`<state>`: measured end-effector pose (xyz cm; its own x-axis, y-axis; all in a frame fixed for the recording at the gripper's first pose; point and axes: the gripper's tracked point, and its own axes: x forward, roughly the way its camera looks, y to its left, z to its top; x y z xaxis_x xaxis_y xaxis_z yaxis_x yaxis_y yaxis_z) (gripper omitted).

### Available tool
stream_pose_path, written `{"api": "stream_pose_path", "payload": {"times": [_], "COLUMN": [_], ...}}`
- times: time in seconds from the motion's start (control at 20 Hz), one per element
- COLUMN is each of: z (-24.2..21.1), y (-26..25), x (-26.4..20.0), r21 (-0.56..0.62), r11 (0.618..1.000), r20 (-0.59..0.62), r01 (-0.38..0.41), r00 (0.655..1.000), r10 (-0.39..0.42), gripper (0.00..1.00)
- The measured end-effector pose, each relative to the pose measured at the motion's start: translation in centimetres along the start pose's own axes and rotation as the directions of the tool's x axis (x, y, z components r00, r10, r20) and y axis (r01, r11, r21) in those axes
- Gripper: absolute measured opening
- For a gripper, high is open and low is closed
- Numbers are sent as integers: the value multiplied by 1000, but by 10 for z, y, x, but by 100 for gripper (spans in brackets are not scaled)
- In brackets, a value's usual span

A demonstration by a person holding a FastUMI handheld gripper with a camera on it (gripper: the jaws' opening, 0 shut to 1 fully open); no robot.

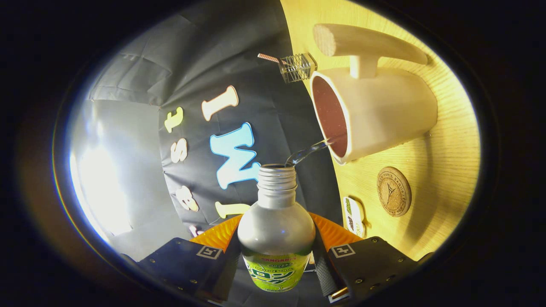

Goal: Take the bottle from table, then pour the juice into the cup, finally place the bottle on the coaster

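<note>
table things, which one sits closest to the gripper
The small flat block, just beyond the gripper that grips the bottle. The round coaster lies past it, the cup farther still.

The fingers (276, 256) clamp the bottle (276, 230), so nothing else fits between them. Just ahead, the cup (375, 113) with its handle (367, 44) blocks the way. The coaster (394, 191) lies on bare counter (443, 170) beside the cup, a small card (354, 216) near it.

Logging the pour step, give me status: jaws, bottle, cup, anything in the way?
Jaws shut on bottle, tilted. Stream running from its mouth into cup. Coaster bare beside cup. Nothing in the way.
</note>
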<state>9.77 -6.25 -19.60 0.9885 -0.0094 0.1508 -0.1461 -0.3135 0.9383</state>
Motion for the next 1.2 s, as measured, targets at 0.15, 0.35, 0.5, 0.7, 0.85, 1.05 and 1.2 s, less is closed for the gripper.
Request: {"api": "stream_pose_path", "payload": {"times": [0.15,0.35,0.5,0.7,0.85,1.05,1.2], "z": [-1,3,3,4,5,5,5], "y": [0,1,1,2,5,7,6], "x": [3,2,2,3,6,8,11], "r21": [21,44,62,80,92,116,133], "r11": [1000,999,998,997,996,993,991], "r20": [0,16,23,30,35,41,44], "r01": [1,-4,-7,-8,-10,-15,-8], "r00": [1000,1000,1000,1000,999,999,999], "r10": [-1,3,6,6,7,10,2], "gripper": [77,77,77,77,77,77,77]}}
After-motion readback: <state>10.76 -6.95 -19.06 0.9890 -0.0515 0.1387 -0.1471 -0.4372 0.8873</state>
